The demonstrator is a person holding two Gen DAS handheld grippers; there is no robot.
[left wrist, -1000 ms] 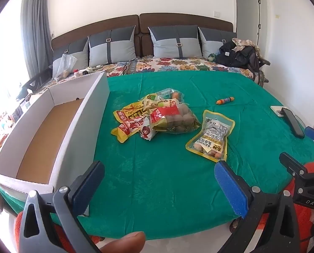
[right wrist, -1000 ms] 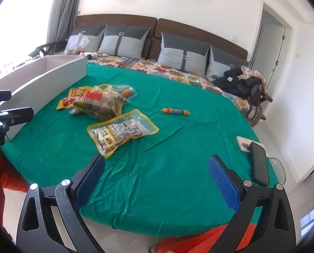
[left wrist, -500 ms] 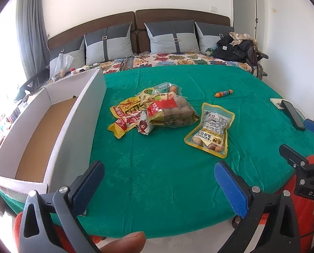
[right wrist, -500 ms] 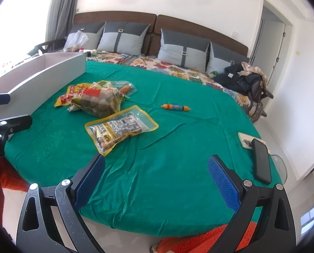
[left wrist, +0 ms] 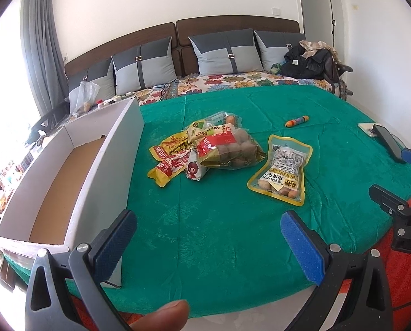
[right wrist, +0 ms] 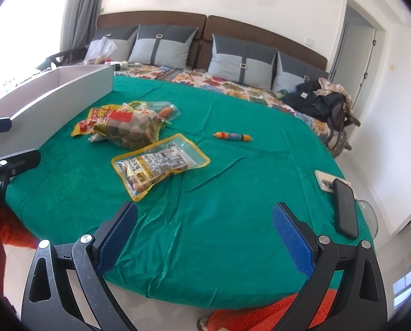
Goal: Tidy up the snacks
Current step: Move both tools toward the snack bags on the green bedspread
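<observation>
A pile of snack bags point(left wrist: 205, 149) lies mid-table on the green cloth; it also shows in the right wrist view point(right wrist: 125, 127). A yellow-edged peanut pouch point(left wrist: 281, 172) lies to its right, also in the right wrist view point(right wrist: 158, 165). A small orange sausage stick point(left wrist: 296, 121) lies farther back point(right wrist: 232, 136). An open white cardboard box point(left wrist: 67, 171) stands at the left point(right wrist: 53, 102). My left gripper point(left wrist: 208, 242) and right gripper point(right wrist: 204, 234) are open and empty, near the table's front edge.
A black phone point(right wrist: 344, 209) and a small notepad point(right wrist: 325, 180) lie at the table's right edge. A bed with grey pillows point(left wrist: 224, 52) and a dark bag point(left wrist: 310, 60) stands behind. Orange fabric point(right wrist: 260, 314) lies below the table edge.
Both grippers have moved forward over the table, so the snacks and box appear nearer and lower. Both stay open and empty.
</observation>
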